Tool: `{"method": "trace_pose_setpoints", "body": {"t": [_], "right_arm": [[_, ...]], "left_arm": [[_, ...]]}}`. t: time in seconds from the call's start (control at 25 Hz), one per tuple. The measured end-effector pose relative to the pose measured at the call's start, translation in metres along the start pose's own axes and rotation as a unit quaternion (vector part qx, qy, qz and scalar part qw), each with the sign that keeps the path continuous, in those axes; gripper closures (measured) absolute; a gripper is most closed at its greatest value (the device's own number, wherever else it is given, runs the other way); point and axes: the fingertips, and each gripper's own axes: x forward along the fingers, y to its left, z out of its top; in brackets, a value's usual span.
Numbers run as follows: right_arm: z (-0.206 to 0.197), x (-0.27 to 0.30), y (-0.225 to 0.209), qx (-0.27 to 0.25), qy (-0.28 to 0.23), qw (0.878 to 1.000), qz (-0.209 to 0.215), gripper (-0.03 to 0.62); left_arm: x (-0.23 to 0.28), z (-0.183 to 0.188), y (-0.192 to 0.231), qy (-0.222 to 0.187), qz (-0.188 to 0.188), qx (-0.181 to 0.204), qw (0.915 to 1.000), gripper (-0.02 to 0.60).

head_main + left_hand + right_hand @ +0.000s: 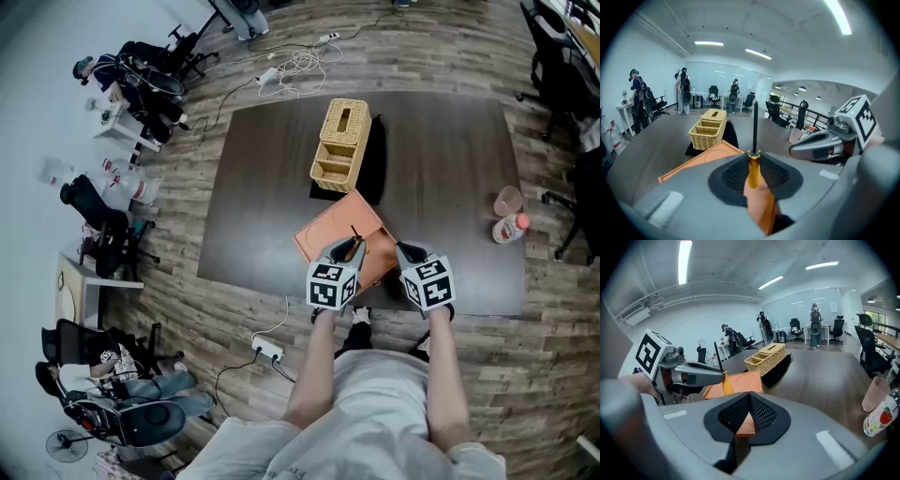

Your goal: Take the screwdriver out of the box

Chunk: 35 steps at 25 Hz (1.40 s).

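Jaws of the left gripper point(754, 158) clamp the screwdriver point(753, 174) by its orange handle.
Its black shaft points up, above the orange box point(328, 230) at the table point(441, 169)'s near edge. The right gripper point(750, 397) pinches the box's right edge.

A dark brown table point(450, 187) stands on the plank floor point(234, 309). Near its front edge lies an orange box point(328, 230). Farther back a wicker basket point(340, 143) sits against a black cloth point(373, 169). At the right edge are a pink cup point(508, 200) and a toppled bottle point(511, 228).
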Motion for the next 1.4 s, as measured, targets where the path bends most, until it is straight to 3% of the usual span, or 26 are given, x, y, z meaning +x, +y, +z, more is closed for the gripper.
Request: {"method": "trace_pose_setpoints", "body": {"t": [0.56,0.76,1.4], "right_arm": [[-0.005,-0.014,0.025,-0.034,-0.003,0.998,0.059,0.595],[-0.001,-0.03,0.029,-0.033,-0.035,0.996,0.075,0.597],[-0.047,-0.095,0.018,-0.079,-0.046,0.989,0.116,0.597]], "left_arm": [[-0.061,0.018,0.0,-0.077,0.056,-0.064,0.9934,0.449],[-0.078,0.014,-0.007,-0.094,0.07,-0.077,0.9901,0.449],[-0.091,-0.019,-0.079,-0.123,0.096,-0.097,0.9831,0.449]]}}
